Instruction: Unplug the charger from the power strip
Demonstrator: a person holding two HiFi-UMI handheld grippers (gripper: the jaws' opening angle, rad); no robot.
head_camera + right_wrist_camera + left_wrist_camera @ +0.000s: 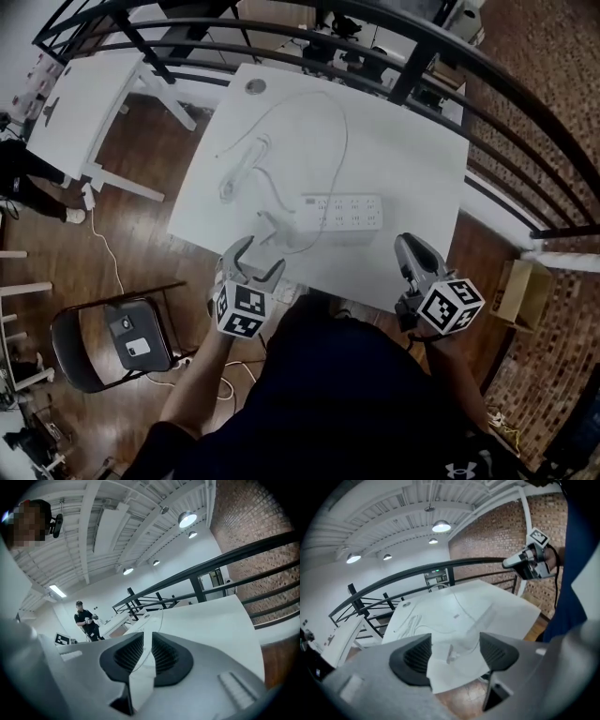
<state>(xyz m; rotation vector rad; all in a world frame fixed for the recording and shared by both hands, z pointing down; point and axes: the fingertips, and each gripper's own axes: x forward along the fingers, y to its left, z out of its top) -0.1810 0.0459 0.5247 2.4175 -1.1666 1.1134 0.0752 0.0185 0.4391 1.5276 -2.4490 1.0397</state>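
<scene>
– Head view: where's the white charger block (271,226)?
– On the white desk (412,159), just off the long white power strip's (342,211) left end, apparently unplugged. Left hand-held gripper (261,255) is nearest, spread, empty; right hand-held gripper (408,246) is almost pressed together, empty.

Navy shirt (356,394); grey left gripper (261,258), right gripper (406,242), black-and-white marker cubes (240,312).

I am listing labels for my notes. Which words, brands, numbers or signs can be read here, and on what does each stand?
No word or number is readable anywhere.
Person's dark shirt: a white logo, a symbol without letters.
Marker cubes: black-and-white square patterns only.
White label on the box on the chair: too small to read.
Power strip: no print can be made out.
</scene>
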